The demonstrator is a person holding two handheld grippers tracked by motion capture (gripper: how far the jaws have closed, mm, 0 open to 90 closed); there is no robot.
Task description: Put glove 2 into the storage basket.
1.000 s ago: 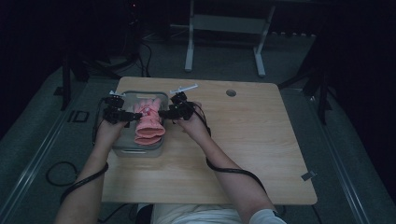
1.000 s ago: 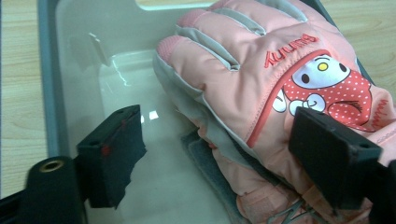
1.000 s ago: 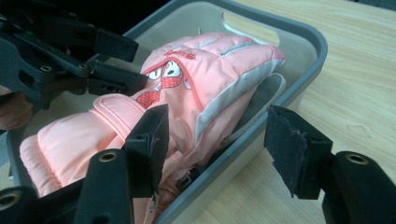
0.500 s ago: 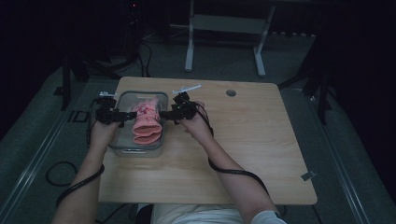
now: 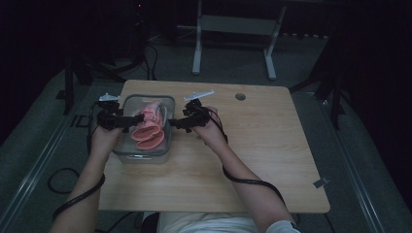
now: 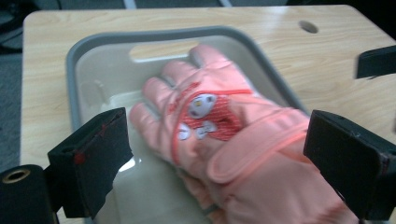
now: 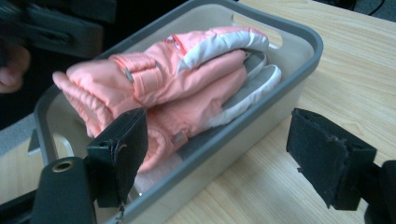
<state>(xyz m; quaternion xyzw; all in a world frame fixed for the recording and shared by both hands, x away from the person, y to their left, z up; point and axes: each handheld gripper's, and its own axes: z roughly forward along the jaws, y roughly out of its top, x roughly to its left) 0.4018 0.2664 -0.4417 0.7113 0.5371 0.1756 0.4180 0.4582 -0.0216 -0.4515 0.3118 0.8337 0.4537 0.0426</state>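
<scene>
Reading gloves [image 5: 148, 128]: I see them lying in the bin [image 5: 167, 99], cuffs toward me, probably stacked.
Left hand-held gripper [image 5: 130, 118]: just opened wide, nothing gripped, nearer.
Right hand-held gripper [image 5: 175, 124]: just opened wide, outside the bin's rim.

Soft matt pink cloth gloves [image 6: 224, 135] in a smooth translucent plastic bin [image 5: 167, 145] on a pale wood-grain table [image 5: 252, 160]

I see both grippers are black: the left gripper [image 5: 127, 118] and right gripper [image 5: 176, 121] each carry a pale grey three-cornered plate on top. Black cables trail along my bare forearms. The fingers [image 6: 91, 165] are blocky, faced with dark pads; a white sleeve edge shows.
</scene>
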